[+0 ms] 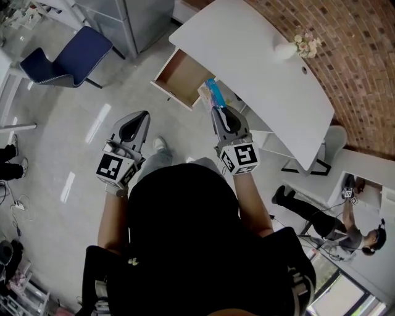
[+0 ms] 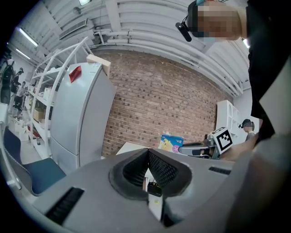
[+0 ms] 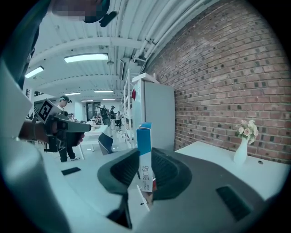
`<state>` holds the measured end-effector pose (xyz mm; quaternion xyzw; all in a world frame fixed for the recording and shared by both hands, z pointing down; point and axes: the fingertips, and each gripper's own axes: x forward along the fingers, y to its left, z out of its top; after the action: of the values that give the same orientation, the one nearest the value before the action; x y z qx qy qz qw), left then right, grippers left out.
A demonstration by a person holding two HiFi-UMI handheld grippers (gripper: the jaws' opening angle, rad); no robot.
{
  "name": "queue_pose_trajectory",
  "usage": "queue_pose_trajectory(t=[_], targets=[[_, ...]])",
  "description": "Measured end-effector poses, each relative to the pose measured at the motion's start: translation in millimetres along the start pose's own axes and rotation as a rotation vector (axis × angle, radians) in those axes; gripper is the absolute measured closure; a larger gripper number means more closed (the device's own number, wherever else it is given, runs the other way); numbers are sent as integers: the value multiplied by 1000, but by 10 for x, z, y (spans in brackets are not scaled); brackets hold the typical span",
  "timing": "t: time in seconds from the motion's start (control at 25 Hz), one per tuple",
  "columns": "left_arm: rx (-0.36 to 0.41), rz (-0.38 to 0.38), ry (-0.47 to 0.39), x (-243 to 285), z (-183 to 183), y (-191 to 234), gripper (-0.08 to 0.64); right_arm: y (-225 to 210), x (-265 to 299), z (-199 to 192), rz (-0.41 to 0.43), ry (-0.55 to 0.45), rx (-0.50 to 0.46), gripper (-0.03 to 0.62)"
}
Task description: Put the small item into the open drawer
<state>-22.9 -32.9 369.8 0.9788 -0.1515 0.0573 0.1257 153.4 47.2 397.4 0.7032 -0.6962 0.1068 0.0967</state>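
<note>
My right gripper [image 1: 217,110] is shut on a small, flat blue box [image 1: 213,94], held upright between the jaws and sticking out past the tips. It hangs just right of the open wooden drawer [image 1: 179,77], which juts from under the white table [image 1: 259,55]; the drawer's inside looks bare. In the right gripper view the box [image 3: 144,152] stands edge-on between the dark pads [image 3: 166,170]. My left gripper [image 1: 140,118] hovers lower left over the floor, jaws together with nothing in them. From the left gripper view [image 2: 148,172] the box [image 2: 171,143] shows beside the right gripper [image 2: 200,149].
A white vase with flowers [image 1: 290,49] stands on the table by the brick wall [image 1: 358,68]. A blue chair [image 1: 68,58] and a grey cabinet [image 1: 123,18] sit at the upper left. Another person [image 1: 345,228] is at the lower right.
</note>
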Motion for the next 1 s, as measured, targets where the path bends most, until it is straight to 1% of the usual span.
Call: queue_pose_trajectory(t=[0.08,0.24,0.44,0.68,0.8,0.92,1.0], targets=[[-4,-10,10,21,-17,138,557,25,169,-15,-1,19,-2,503],[-30,-2,25,23,-71,350,557,55,440,-101,2,68,-7,503],[-60,26,41,43,-108,456,557,19,685,-272,26,137,-16,503],[-97,84,77,106,-207,499,558,-84,978,-556,88,219,-16,503],[-100,116,97,133,-282,517,557,-115,1128,-673,130,253,-19,503],[-131,164,107,167,-316,534,557,-182,1275,-832,160,291,-27,503],[-136,190,114,176,-361,559,557,-233,1381,-955,178,315,-33,503]])
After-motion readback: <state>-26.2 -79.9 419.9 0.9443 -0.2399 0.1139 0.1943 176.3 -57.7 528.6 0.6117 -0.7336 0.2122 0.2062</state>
